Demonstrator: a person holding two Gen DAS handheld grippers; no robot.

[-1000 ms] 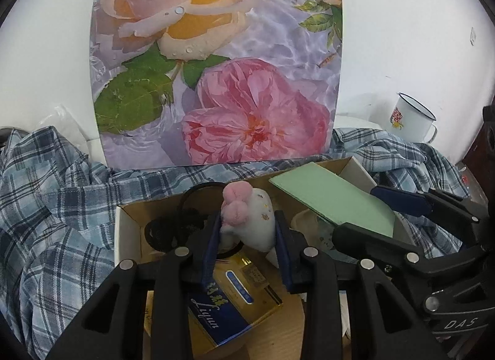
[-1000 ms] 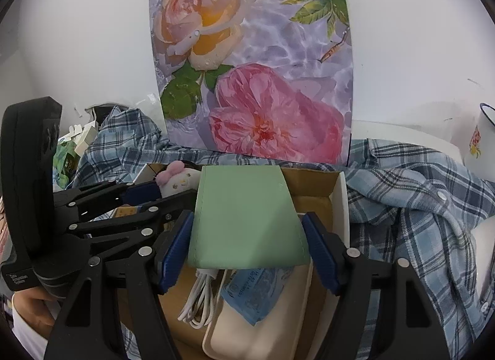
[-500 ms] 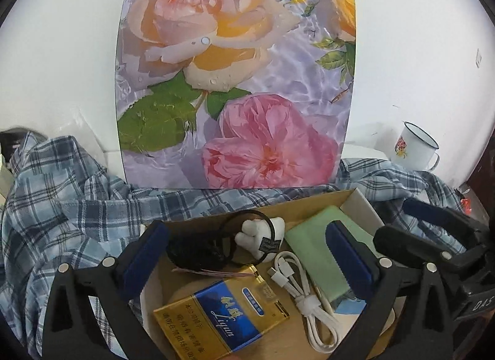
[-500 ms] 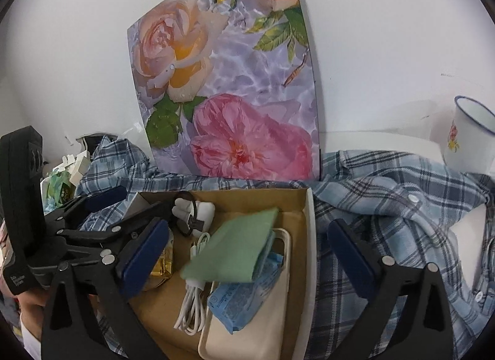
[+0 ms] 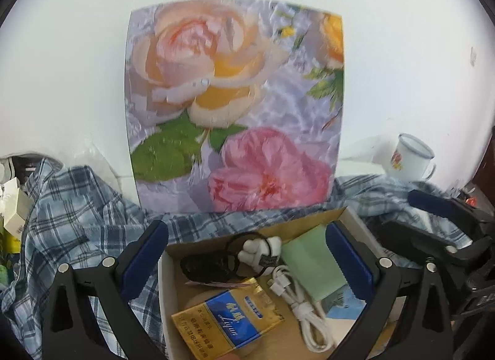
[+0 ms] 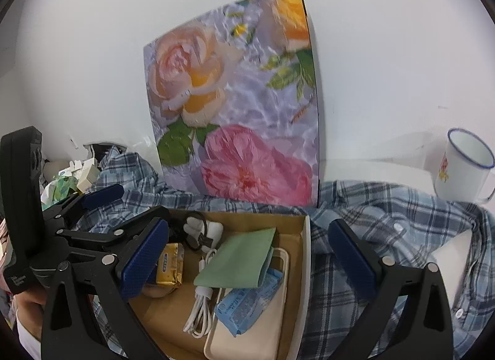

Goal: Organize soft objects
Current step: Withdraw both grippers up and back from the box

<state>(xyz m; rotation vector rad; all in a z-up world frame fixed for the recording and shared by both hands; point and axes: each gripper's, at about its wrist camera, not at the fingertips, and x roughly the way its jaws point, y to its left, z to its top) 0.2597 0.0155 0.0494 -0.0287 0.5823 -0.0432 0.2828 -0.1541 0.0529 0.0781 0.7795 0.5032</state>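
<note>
From my left gripper (image 5: 247, 254), my jaws are wide open and hold nothing. The small white plush toy (image 5: 258, 250) lies in the cardboard box (image 5: 164, 298), beside the green pouch (image 5: 312, 267).

From my right gripper (image 6: 247, 254), my jaws are wide open and empty too. The green pouch (image 6: 241, 262) lies in the box (image 6: 304, 267), on the blue pack (image 6: 247, 301).

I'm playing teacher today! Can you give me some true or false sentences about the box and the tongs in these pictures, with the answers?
1. The flat green cloth pouch lies inside the brown cardboard box. True.
2. The left tongs are squeezing the small white plush toy. False: they are wide open and the toy lies in the box.
3. The white enamel mug stands inside the box. False: it stands outside, by the wall.
4. A white coiled cable lies in the box. True.
5. The right tongs are open. True.
</note>
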